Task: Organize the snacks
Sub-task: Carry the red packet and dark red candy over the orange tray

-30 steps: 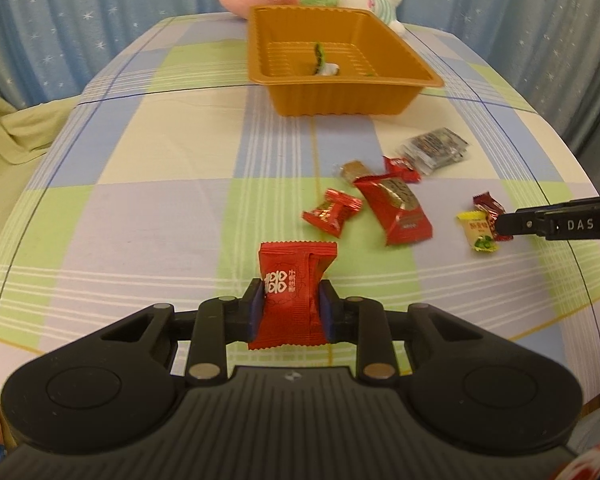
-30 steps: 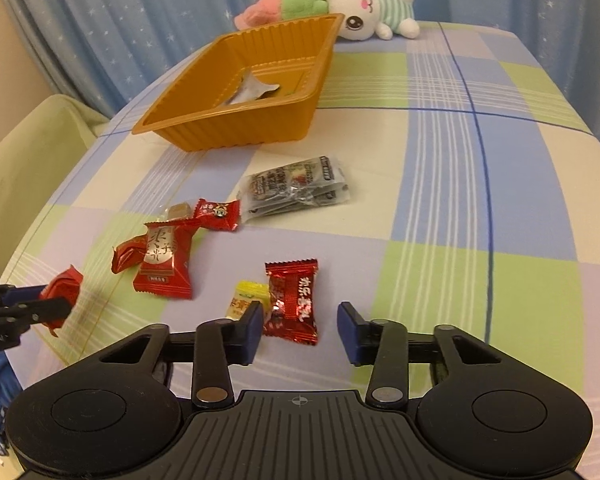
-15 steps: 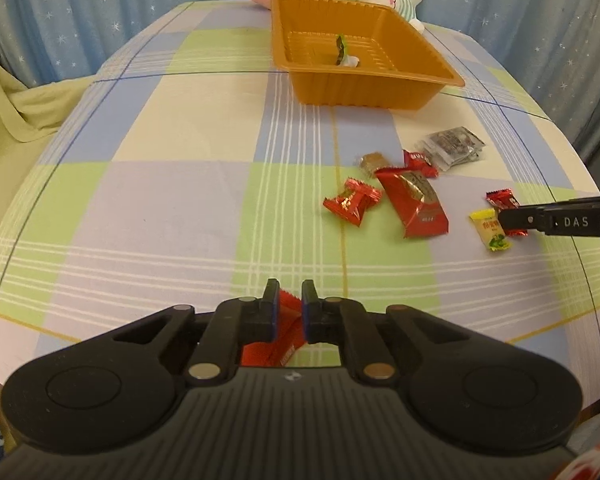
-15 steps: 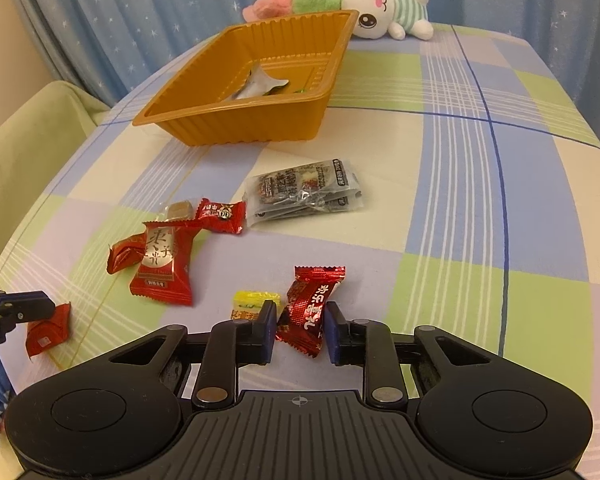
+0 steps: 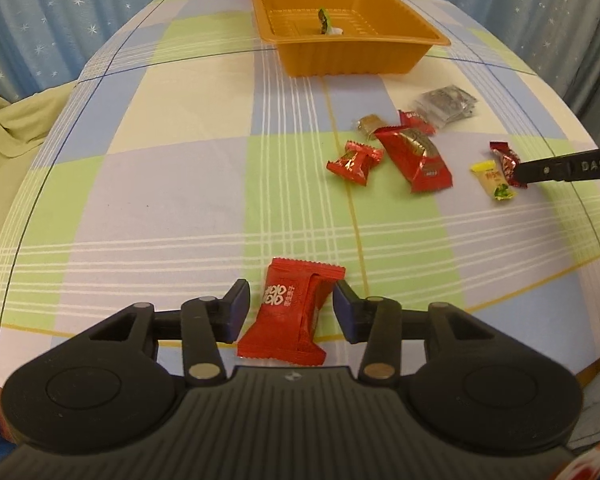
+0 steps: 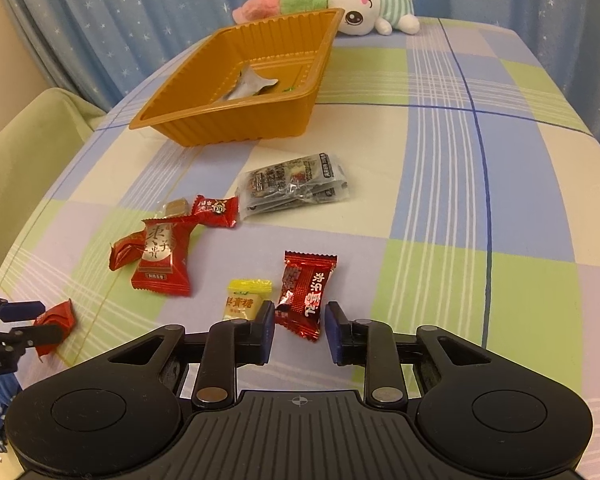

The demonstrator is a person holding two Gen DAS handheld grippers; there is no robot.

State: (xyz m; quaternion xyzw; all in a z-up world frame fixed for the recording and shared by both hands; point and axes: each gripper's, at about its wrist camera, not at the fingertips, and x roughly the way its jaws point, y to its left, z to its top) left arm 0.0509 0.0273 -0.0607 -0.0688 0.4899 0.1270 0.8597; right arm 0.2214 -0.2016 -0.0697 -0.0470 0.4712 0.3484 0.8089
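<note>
Snacks lie scattered on the checked tablecloth [image 6: 440, 208], and I have one lined up in each gripper. My left gripper [image 5: 290, 308] has its fingers spread wide around a red square sachet with white characters [image 5: 290, 312]; neither pad seems to be pressing the wrapper, which lies flat on the cloth. My right gripper [image 6: 300, 330] is likewise parted, straddling the lower end of a dark red foil candy [image 6: 306, 292], with a yellow candy [image 6: 245, 298] just beside the left finger.

The orange plastic tray [image 6: 236, 128] stands well ahead on the far side, one silvery wrapper [image 6: 249, 83] already in it, so I judge that is where everything goes. A stuffed rabbit [image 6: 364, 10] lies behind it.

To do this well, I would close on the body of each sweet, not the crimped tail, since foil will likely slip. On the right, I would nudge away from the yellow candy before closing so it is not pinched too. Both pads should touch down level with the cloth without bunching it, then lift straight up before travelling to the tray.
</note>
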